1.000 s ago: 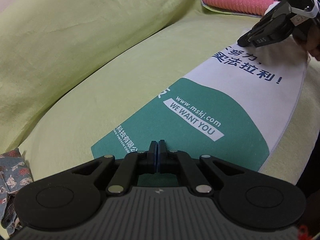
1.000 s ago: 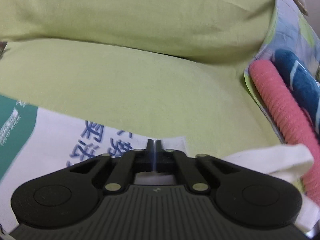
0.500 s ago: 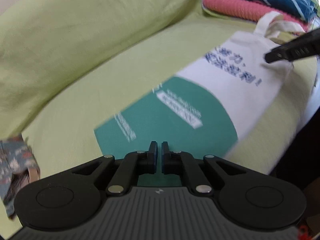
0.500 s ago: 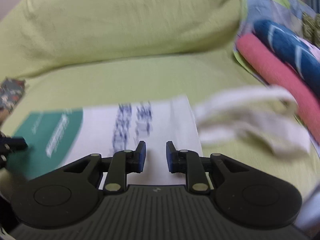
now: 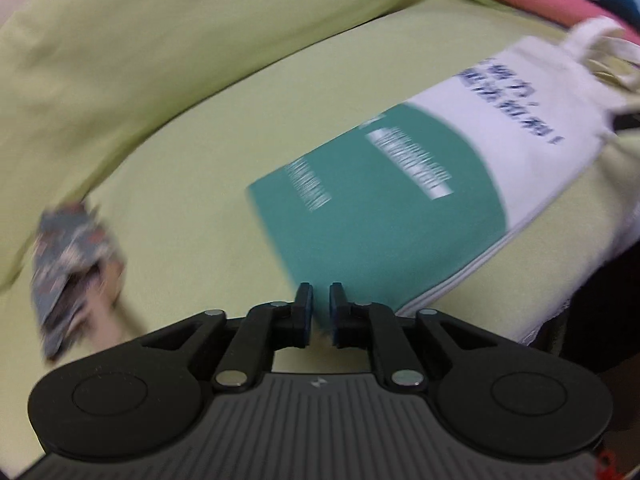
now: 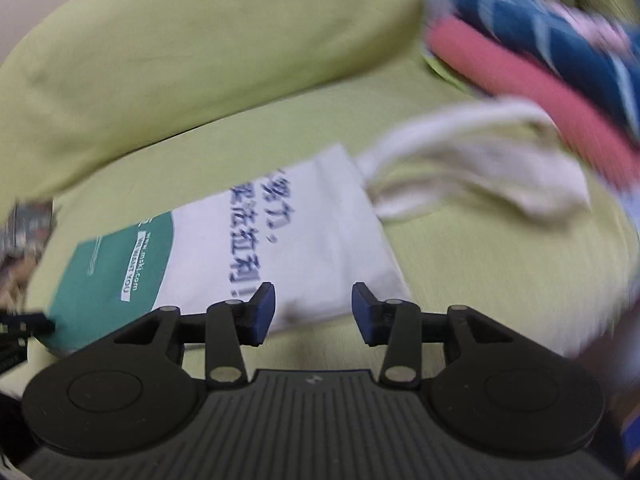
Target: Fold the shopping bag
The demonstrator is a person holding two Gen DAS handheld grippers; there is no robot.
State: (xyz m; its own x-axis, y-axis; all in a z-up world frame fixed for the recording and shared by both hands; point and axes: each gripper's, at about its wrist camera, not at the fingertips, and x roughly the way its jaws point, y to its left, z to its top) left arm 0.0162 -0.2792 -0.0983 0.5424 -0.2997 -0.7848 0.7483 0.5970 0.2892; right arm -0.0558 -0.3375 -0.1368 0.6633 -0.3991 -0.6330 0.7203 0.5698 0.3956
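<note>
A white and teal shopping bag (image 5: 400, 184) with blue print lies flat on a light green sofa seat (image 5: 192, 184); it also shows in the right wrist view (image 6: 280, 240). Its cream handles (image 6: 480, 160) trail toward the right. My left gripper (image 5: 320, 308) is slightly open and empty, just off the bag's teal bottom edge. My right gripper (image 6: 314, 308) is open wide and empty, above the bag's white front corner. The left gripper's tip (image 6: 24, 326) shows at the bag's teal corner.
A green back cushion (image 6: 200, 40) rises behind the seat. Folded pink and blue towels (image 6: 540, 72) are stacked at the right end. A patterned cloth (image 5: 72, 264) lies at the left. The seat's front edge drops off at the right (image 5: 560, 280).
Both grippers have let go of the bag and opened, the right one wide. Both have drawn back from it; the bag now lies flat with its handles loose.
</note>
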